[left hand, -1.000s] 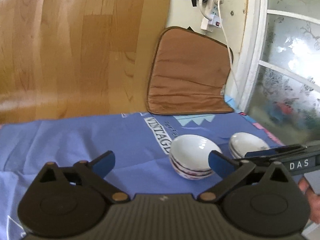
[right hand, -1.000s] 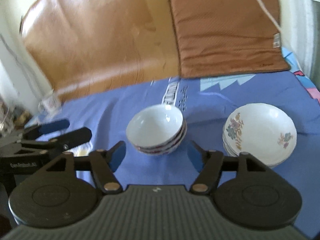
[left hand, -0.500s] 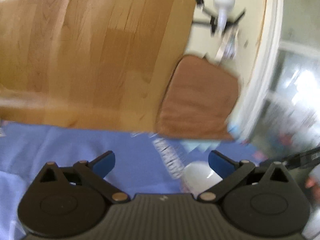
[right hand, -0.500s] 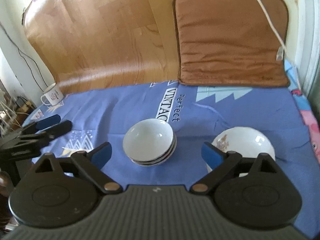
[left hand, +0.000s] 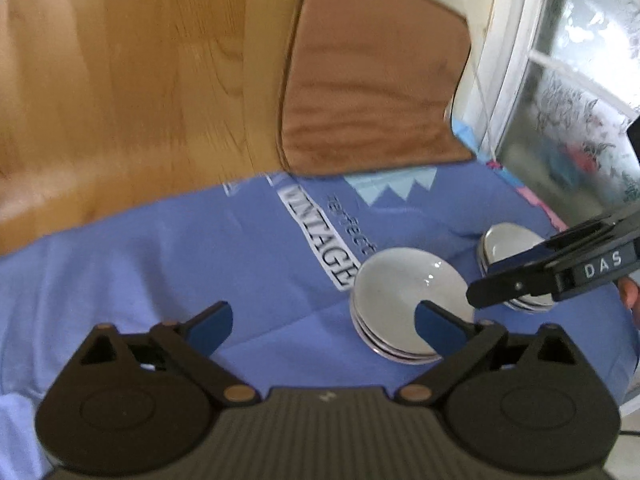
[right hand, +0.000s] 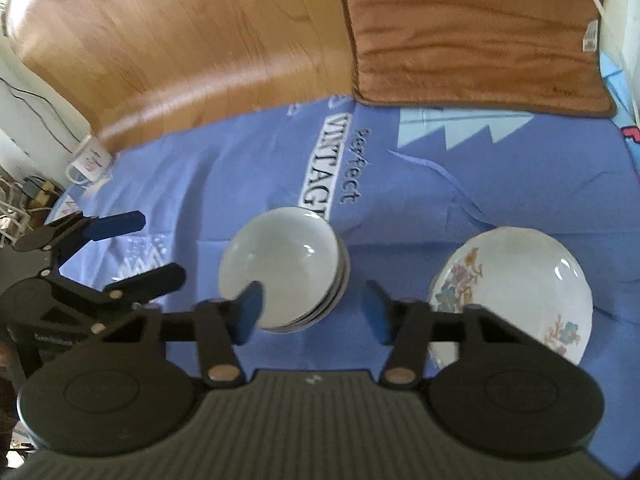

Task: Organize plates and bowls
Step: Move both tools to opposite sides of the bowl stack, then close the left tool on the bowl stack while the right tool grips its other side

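A stack of white bowls sits mid-table on the blue cloth; it also shows in the left wrist view. A stack of floral plates sits to its right, partly hidden in the left wrist view. My right gripper is open and empty, hovering over the near rim of the bowl stack. My left gripper is open and empty, above the cloth to the left of the bowls. It shows from the side in the right wrist view.
A brown cushion leans at the back of the table beside a wooden panel. A white mug stands at the cloth's far left corner. A frosted glass door is on the right.
My right gripper has dropped closer to the bowl stack and its fingers have narrowed. My left gripper swung up and then back down toward the table, staying open.
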The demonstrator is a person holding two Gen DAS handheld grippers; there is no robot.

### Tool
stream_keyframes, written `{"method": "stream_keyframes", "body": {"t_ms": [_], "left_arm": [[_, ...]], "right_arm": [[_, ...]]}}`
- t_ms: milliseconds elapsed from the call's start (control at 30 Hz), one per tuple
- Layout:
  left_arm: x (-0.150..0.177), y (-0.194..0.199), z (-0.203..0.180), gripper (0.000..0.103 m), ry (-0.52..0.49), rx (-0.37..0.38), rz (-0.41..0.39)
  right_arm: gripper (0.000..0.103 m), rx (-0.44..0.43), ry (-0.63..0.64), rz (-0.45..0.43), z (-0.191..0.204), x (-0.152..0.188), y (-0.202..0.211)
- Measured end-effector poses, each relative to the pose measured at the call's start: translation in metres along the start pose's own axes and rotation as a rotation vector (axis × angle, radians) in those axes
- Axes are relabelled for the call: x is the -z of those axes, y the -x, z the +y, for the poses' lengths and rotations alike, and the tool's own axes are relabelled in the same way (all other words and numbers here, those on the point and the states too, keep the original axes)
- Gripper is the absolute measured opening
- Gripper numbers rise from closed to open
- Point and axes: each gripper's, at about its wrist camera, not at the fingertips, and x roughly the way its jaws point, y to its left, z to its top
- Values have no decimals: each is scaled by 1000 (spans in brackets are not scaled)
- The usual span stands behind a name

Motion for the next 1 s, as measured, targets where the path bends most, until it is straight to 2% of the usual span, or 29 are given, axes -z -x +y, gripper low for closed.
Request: {"method": "stream_keyframes", "body": {"t_ms": [133, 267, 300, 400, 467, 533, 567, 600, 633, 667, 800, 1000], "left_arm": [[-7, -26, 10, 85, 93, 58, 83], [-9, -45, 17, 82, 175, 112, 131], [-9, -51, 17, 79, 184, 125, 143], [-5, -64, 14, 72, 199, 136, 178], [-1, -74, 16, 72, 231, 150, 198], [2, -74, 16, 71, 254, 162, 169], [3, -75, 16, 63, 258, 165, 163], [3, -75, 16, 46, 266, 185, 166], [3, -77, 17, 37, 293, 242, 182], [3, -77, 18, 30, 327, 283, 201], [1, -68, 5, 29, 306, 217, 213], [-18, -45, -5, 28, 328, 227, 155]], "right_arm": [[36, 13, 11, 21, -2, -1, -9], [35, 11, -20, 17, -10, -4, -17], [35, 7, -30, 21, -13, -5, -20], [36, -9, -80, 40, -23, -5, -30], [36, -28, -113, 53, -27, -4, -36], [35, -45, -141, 63, -29, 0, -41], [35, -56, -151, 65, -28, 1, -44], [32, -67, -154, 62, -27, 2, -45], [25, -85, -160, 62, -25, 2, -46], [25, -74, -159, 60, -23, 1, -46], [25, -40, -94, 30, -10, 4, -39], [25, -58, -84, -57, -17, 0, -7]]}}
